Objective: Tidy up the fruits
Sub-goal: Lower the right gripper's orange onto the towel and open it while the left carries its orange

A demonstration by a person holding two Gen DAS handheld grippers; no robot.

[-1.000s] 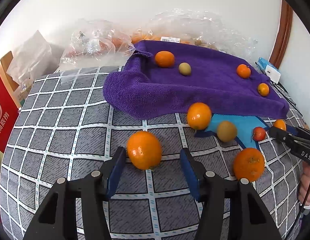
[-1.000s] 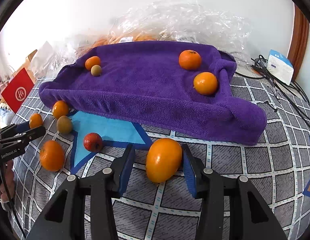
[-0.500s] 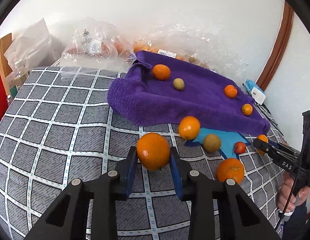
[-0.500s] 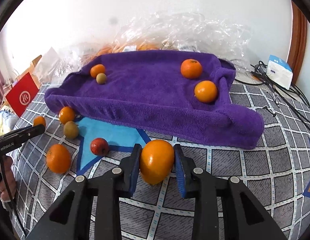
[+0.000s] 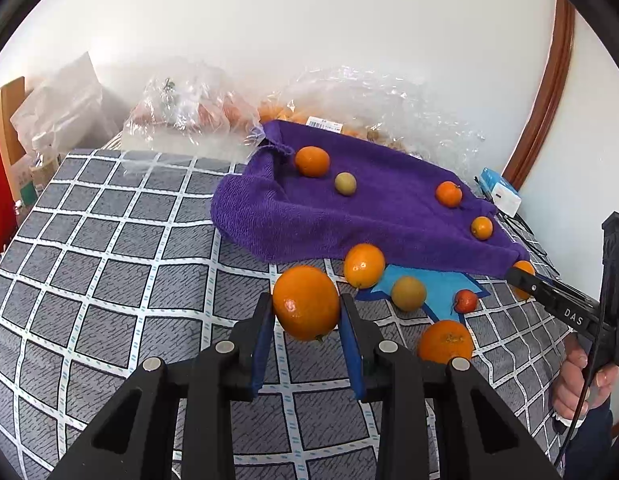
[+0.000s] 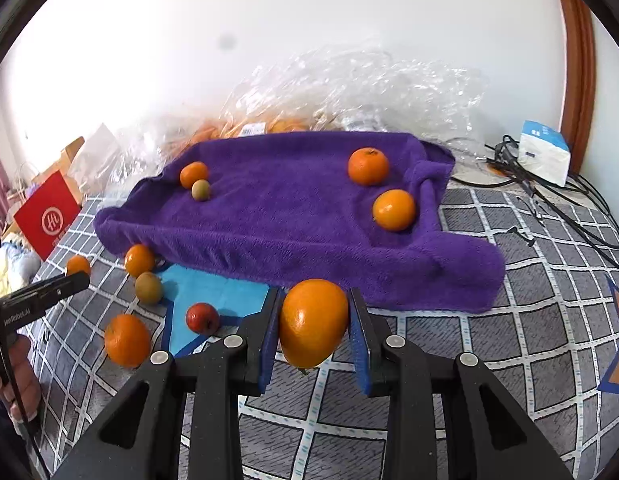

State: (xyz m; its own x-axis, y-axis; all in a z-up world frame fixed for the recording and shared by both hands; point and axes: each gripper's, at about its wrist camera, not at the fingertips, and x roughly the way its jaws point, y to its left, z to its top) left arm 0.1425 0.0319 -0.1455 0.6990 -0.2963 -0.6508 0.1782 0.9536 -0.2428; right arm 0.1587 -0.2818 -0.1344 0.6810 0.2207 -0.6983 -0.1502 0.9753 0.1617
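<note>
My left gripper (image 5: pixel 306 312) is shut on a large orange (image 5: pixel 306 302), held above the checked cloth. My right gripper (image 6: pixel 314 320) is shut on another orange (image 6: pixel 313 322), lifted just in front of the purple towel (image 6: pixel 293 216). The towel (image 5: pixel 373 208) holds several small oranges and a greenish fruit (image 5: pixel 345 183). In front of it, by a blue star mat (image 6: pixel 205 292), lie loose oranges (image 6: pixel 127 340), a brownish fruit (image 6: pixel 148 288) and a small red fruit (image 6: pixel 202 318).
Clear plastic bags (image 5: pixel 189 116) with fruit lie behind the towel by the wall. A white and blue box (image 6: pixel 543 152) and black cables (image 6: pixel 569 204) sit at the right. A red bag (image 6: pixel 49 220) stands at the left edge.
Both grippers have closed on their oranges and lifted them off the cloth. Both views have risen and tilted back.
</note>
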